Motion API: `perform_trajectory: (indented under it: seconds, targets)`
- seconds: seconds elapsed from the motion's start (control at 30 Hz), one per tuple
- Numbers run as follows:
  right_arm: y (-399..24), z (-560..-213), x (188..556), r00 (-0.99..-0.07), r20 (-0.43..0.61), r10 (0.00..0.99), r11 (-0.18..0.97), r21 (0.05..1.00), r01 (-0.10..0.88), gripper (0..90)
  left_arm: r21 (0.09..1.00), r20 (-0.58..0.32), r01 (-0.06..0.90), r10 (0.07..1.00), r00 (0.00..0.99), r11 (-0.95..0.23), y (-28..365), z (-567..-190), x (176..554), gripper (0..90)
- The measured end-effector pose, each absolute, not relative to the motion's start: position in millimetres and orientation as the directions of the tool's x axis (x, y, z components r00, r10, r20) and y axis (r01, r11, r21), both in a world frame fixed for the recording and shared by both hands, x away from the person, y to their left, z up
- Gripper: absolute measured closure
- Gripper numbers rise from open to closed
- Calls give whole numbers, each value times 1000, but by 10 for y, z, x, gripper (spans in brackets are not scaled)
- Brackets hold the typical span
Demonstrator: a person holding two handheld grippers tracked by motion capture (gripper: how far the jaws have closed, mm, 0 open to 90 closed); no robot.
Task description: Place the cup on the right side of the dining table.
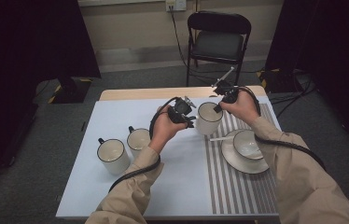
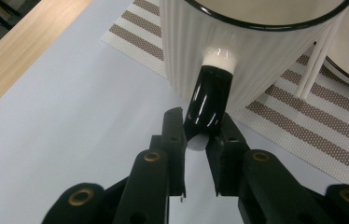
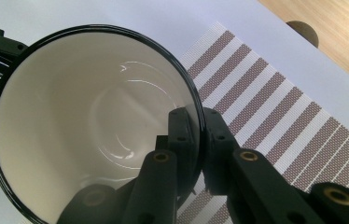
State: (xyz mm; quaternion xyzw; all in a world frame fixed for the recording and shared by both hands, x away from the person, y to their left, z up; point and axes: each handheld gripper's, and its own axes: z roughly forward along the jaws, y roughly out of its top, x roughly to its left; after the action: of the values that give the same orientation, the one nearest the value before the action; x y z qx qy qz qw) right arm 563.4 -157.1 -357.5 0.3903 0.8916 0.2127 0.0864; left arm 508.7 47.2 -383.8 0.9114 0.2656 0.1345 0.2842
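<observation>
White ribbed ceramic, rimmed in black: the mug (image 1: 208,118) is held between the two tongs at the near-left corner of the striped mat (image 1: 242,186); whether its base rests on the table cannot be told. The left gripper (image 2: 200,140) is clamped tight on the mug's glossy black handle (image 2: 210,100), while the right gripper (image 3: 195,135) pinches the rim, one jaw inside the wall and one outside.

The hazard, by the look of it, lies in two narrow holds on glazed ware. A twist from either hand could let the slick handle slide out of the left jaws or the rim slip from the right, tipping the mug toward the saucer (image 1: 242,161), the bowl (image 1: 247,143) on it and the white spoon (image 1: 221,138), all just nearer the person than the right gripper.

The count: three black-rimmed mugs, one held and two (image 1: 113,156) (image 1: 138,139) standing on the pale table (image 1: 93,186) to the outer side of the left gripper; one bowl, one saucer, one spoon, one mat. A black folding chair (image 1: 218,39) stands beyond both grippers.
</observation>
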Motion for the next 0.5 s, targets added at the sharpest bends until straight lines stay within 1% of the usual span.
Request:
perform_trajectory:
  seconds: [0.5]
  targets:
    - [-1676,-3603,5666,-665,-7,747,598,446,666,841,584,88,408,555,827,-702,357,-3878,5165,780]
